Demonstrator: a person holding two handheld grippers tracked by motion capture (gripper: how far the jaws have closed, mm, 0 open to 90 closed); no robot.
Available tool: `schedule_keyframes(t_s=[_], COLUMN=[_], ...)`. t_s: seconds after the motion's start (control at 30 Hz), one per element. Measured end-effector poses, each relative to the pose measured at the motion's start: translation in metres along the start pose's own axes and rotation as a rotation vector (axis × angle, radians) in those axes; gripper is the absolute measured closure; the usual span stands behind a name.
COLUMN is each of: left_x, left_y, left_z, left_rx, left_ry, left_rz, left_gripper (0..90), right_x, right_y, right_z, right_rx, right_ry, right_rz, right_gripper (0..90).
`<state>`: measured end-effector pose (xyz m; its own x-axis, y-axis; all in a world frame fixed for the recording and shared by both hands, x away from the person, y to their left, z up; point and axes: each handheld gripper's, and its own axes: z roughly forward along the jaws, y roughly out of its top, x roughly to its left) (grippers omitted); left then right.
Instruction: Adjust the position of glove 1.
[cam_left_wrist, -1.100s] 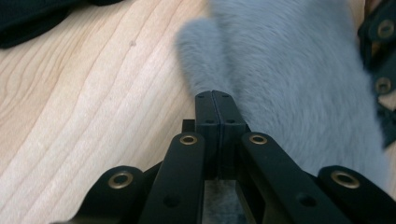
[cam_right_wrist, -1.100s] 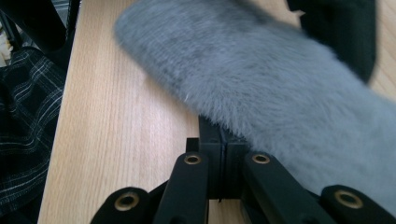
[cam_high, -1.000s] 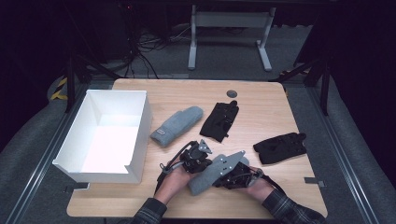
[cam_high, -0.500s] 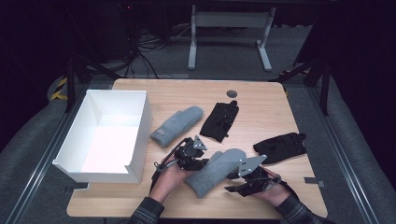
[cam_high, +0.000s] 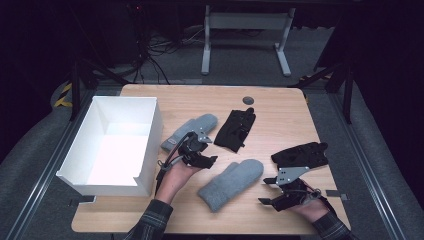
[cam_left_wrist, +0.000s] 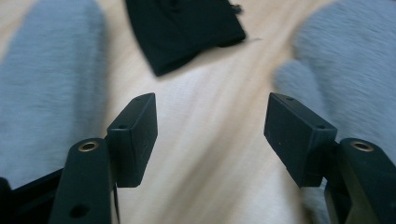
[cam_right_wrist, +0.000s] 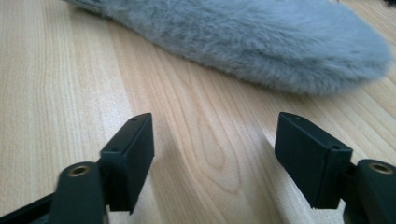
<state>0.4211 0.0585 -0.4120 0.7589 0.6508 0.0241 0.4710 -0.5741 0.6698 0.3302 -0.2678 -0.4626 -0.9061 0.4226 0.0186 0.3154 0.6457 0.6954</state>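
Observation:
A grey mitten (cam_high: 231, 182) lies flat near the table's front edge, between my two grippers. My left gripper (cam_high: 207, 159) hovers just left of it and is open; its jaws have just been opening, with only bare wood between them (cam_left_wrist: 210, 126). In the left gripper view that mitten (cam_left_wrist: 345, 70) is at the right, a second grey mitten (cam_left_wrist: 46, 93) at the left and a black glove (cam_left_wrist: 182, 28) ahead. My right gripper (cam_high: 264, 191) stands right of the mitten and is open; its jaws have just been opening, with nothing between them (cam_right_wrist: 212, 154). The mitten (cam_right_wrist: 261, 42) lies beyond them.
A white open box (cam_high: 85, 150) stands at the table's left. The second grey mitten (cam_high: 200, 124) and the black glove (cam_high: 236, 129) lie mid-table. Another black glove (cam_high: 300, 154) lies at the right, just behind my right gripper. A dark round disc (cam_high: 248, 100) sits near the far edge.
Both grippers were shut on the grey mitten and have let it go; it now lies flat. My right hand has drawn away to the right, my left a little up and left.

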Motion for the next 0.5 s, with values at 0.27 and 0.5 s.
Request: schedule_keyframes(t_s=[0.27,0.5], left_x=[0.028,0.047], left_y=[0.005,-0.001], left_z=[0.003,0.02], left_rx=[-0.012,0.025], left_ry=[0.077,0.128], left_rz=[-0.045,-0.084], left_gripper=[34.3,33.6], right_x=[-0.002,-0.002], right_y=[-0.003,-0.006], right_z=[0.004,0.006], right_rx=[-0.019,-0.045], right_ry=[-0.033,-0.043], right_rz=[-0.012,-0.017], right_gripper=[20.0,17.0])
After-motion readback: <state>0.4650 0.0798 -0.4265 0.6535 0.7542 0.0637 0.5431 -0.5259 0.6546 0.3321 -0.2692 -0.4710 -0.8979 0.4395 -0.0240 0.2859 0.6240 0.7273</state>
